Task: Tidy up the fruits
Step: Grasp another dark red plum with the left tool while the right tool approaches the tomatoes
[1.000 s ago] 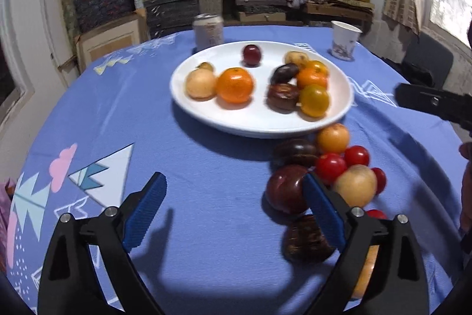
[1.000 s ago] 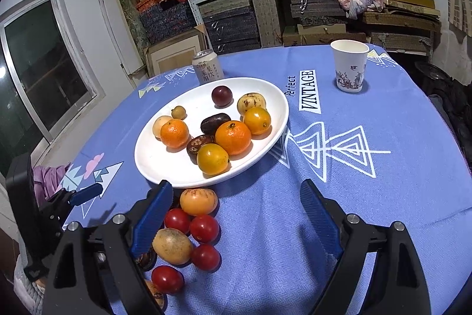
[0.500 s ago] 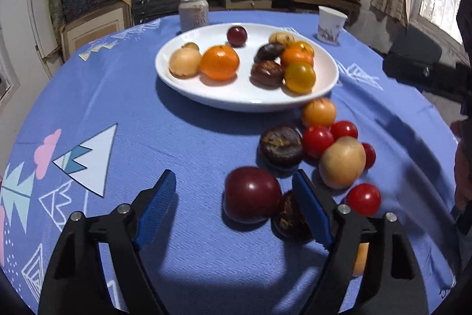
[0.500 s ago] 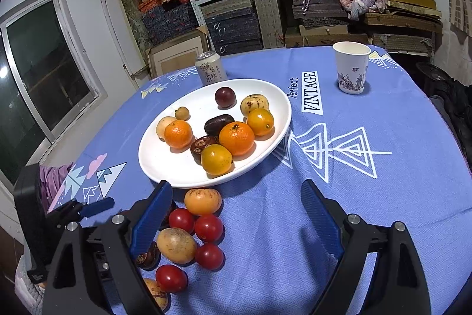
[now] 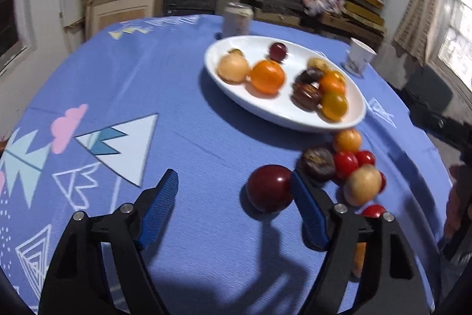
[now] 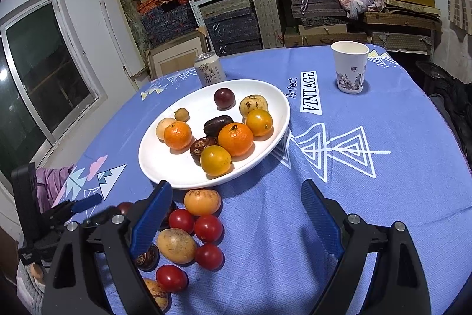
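Round dark-red plum (image 5: 270,188), no long axis

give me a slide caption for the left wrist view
Left hand-held gripper closing around a dark red fruit near the white plate.

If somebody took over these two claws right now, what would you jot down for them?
Left claw: jaws closing around the dark red plum on the cloth, one pad beside it, no grip yet.
Right claw: open, empty, above the blue tablecloth.
Done: about ten fruits already sit in the white plate.
Left: the plum and the loose pile of cherry tomatoes and other fruits beside the plate.
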`<control>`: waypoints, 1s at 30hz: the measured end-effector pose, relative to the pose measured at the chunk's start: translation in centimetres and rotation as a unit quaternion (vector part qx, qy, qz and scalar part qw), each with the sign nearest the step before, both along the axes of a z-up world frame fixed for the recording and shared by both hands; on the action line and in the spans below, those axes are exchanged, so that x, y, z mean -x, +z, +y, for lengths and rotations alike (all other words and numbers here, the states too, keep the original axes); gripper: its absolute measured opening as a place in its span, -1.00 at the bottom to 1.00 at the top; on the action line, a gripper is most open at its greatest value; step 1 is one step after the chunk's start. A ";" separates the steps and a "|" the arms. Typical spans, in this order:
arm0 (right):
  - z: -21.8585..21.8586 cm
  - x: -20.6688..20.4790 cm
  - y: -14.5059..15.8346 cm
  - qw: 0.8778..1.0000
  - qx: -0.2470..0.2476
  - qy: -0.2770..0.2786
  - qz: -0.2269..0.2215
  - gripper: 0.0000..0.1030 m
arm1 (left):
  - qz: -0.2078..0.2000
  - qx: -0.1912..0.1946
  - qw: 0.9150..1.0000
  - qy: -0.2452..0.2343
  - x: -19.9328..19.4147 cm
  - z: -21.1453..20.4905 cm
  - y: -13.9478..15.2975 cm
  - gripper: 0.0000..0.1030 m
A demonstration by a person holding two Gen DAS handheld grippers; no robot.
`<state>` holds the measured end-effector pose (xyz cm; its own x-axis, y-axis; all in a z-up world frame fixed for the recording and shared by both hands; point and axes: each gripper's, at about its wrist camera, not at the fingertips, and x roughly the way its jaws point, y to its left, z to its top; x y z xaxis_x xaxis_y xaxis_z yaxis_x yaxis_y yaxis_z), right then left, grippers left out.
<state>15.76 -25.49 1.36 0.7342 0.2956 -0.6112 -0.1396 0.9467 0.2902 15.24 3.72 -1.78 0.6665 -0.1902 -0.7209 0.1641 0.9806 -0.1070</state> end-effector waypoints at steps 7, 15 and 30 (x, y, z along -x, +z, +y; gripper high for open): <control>0.0 0.0 0.0 1.000 0.001 0.001 0.003 0.75 | -0.011 -0.038 0.997 -0.062 1.1 -2.7 -0.2 0.46; 0.4 0.1 -0.1 1.000 0.006 0.006 0.004 0.75 | 0.028 -0.016 0.998 -0.048 -0.4 -2.1 -1.4 0.44; 1.2 0.0 -0.7 1.000 0.020 0.013 0.013 0.75 | 0.047 -0.003 0.997 -0.064 -1.5 -2.5 -2.1 -0.13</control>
<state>15.77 -24.32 0.62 0.7102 0.2899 -0.6415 -0.1575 0.9536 0.2566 16.75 1.18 -3.91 0.5664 -0.2646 -0.7805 0.2766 0.9532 -0.1224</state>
